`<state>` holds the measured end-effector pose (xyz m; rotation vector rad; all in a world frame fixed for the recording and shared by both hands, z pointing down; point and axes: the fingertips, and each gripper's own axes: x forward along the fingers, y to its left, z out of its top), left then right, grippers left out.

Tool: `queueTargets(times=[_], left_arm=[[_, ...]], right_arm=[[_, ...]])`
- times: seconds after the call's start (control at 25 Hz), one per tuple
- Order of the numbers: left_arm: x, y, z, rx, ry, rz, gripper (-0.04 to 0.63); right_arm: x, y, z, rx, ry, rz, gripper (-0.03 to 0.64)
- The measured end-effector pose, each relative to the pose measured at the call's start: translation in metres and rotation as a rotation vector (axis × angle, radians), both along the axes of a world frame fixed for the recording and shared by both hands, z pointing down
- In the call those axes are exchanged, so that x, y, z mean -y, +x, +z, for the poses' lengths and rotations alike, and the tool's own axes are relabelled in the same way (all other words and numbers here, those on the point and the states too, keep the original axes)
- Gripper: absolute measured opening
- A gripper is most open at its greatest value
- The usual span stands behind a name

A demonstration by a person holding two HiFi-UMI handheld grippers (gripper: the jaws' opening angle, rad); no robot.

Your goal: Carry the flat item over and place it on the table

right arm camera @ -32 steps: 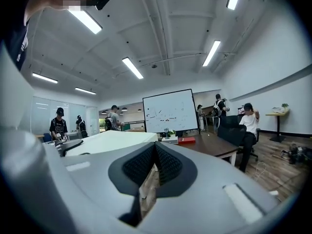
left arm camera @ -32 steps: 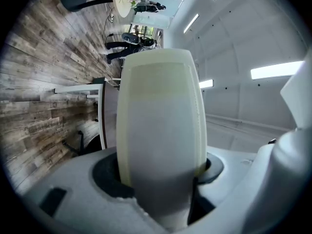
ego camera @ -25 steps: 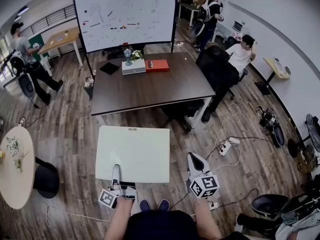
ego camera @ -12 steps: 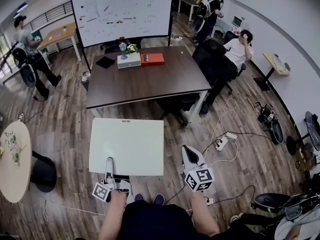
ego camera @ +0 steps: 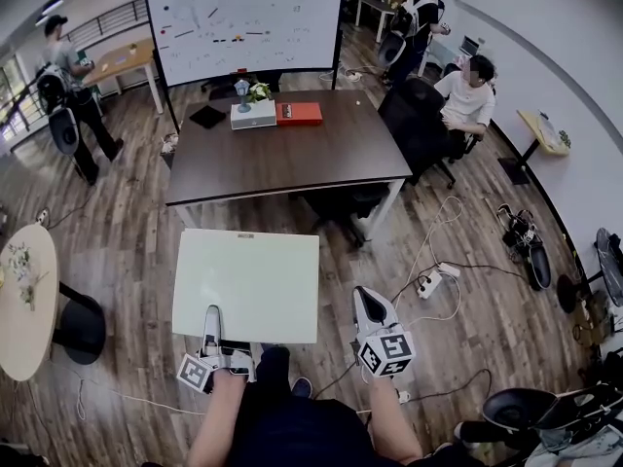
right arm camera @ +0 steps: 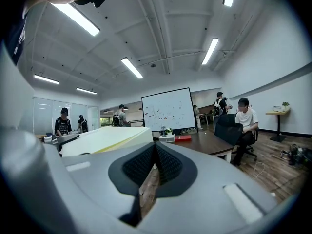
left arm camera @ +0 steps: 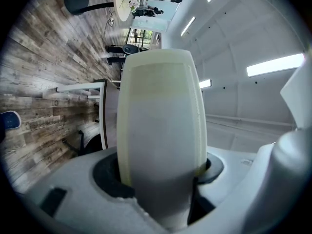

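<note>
Left gripper point(ego camera: 211, 319) is clamped on the near edge of the pale off-white flat rectangular board point(ego camera: 248, 280). The board is held roughly level above the wood plank floor point(ego camera: 127, 222), just short of the dark brown rectangular table point(ego camera: 292, 159). Beside the board's near right corner, the right gripper point(ego camera: 366, 307) is pinched together on nothing. Carrying appears to be the step in hand. Next, the board likely needs raising over the table's near edge, then setting down short of the white box point(ego camera: 253, 115) and red box point(ego camera: 299, 113).
</note>
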<state>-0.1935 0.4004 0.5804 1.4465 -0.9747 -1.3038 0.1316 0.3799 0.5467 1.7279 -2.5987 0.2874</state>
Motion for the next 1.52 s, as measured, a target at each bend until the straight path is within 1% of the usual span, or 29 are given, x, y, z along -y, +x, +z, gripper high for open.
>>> queueTargets(times=[0.16,0.36,0.52,0.72,1.0,1.16,1.52], left_arm=[[0.004,0.008,0.000,-0.009,0.009,0.011,0.282],[0.021,0.008,0.006,-0.027,0.018,0.017,0.282],[0.045,0.005,0.012,-0.032,0.018,0.012,0.282],[0.087,0.006,0.023,-0.045,0.005,0.013,0.281],[0.172,0.007,0.035,-0.050,-0.011,0.027,0.282],[0.231,0.006,0.031,-0.058,-0.013,0.041,0.282],[0.365,-0.018,0.020,-0.051,0.001,0.073,0.282]], right_arm=[[0.005,0.004,-0.004,-0.011,0.016,0.004,0.009],[0.018,0.003,0.001,-0.016,0.018,0.009,0.009],[0.041,0.001,0.010,-0.028,-0.012,0.011,0.009],[0.082,-0.001,0.011,-0.037,0.000,0.009,0.009],[0.162,-0.004,0.016,-0.049,0.006,0.017,0.009],[0.217,-0.005,0.007,-0.052,0.019,0.037,0.009],[0.346,-0.030,-0.011,-0.065,0.036,0.064,0.009]])
